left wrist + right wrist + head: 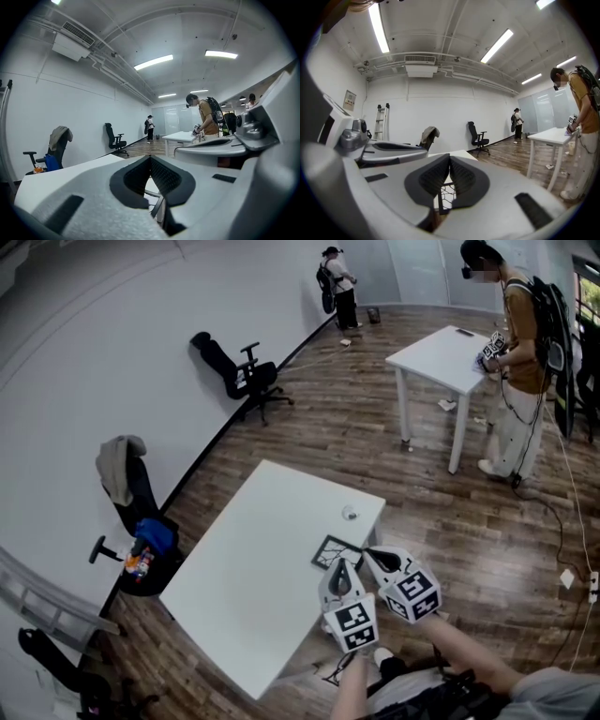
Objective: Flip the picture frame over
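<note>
Table point(246, 568) edge: frame point(330, 549) just before tongs point(343, 565)

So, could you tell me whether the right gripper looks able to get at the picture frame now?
Probably yes: the right gripper hovers just beside the picture frame, which lies at the edge of the table, with nothing between them. Its jaws are shut, so they must open first.

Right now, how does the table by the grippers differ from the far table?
The near table holds the picture frame near its edge; the far table shows no frame. A person stands at the far table; no bystander stands at the near table. Both are white and rectangular.
</note>
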Demonstrator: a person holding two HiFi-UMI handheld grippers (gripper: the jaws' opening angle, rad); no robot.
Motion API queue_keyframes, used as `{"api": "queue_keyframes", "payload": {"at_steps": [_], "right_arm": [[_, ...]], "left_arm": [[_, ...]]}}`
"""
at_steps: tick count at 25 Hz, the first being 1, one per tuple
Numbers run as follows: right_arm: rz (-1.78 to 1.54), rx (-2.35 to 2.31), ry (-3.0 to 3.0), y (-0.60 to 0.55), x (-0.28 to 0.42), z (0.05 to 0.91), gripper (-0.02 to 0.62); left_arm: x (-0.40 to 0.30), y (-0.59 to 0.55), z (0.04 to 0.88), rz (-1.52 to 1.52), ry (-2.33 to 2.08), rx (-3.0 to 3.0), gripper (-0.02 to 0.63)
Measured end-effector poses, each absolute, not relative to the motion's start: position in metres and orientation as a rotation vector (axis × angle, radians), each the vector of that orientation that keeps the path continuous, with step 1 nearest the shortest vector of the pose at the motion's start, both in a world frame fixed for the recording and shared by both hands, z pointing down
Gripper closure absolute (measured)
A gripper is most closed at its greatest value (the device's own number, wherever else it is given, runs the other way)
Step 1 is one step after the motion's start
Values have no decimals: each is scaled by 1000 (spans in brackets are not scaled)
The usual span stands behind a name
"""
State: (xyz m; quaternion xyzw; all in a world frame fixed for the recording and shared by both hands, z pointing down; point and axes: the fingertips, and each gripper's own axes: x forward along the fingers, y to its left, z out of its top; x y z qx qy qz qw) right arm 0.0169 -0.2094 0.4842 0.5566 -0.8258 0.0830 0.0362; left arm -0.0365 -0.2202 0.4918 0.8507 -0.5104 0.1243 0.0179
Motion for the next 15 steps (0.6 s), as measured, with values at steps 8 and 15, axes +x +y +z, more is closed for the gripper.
{"api": "queue_keyframes", "payload": {"at_steps": [8,15], "right_arm": [[280,1686,-2514,-225,6,501,594],[275,1598,-2537,-247,-2,507,594]], "left_arm": [[-52,-233,510,414,-1589,2598,604],[-61,-251,523,431,-1641,2511,604]]}}
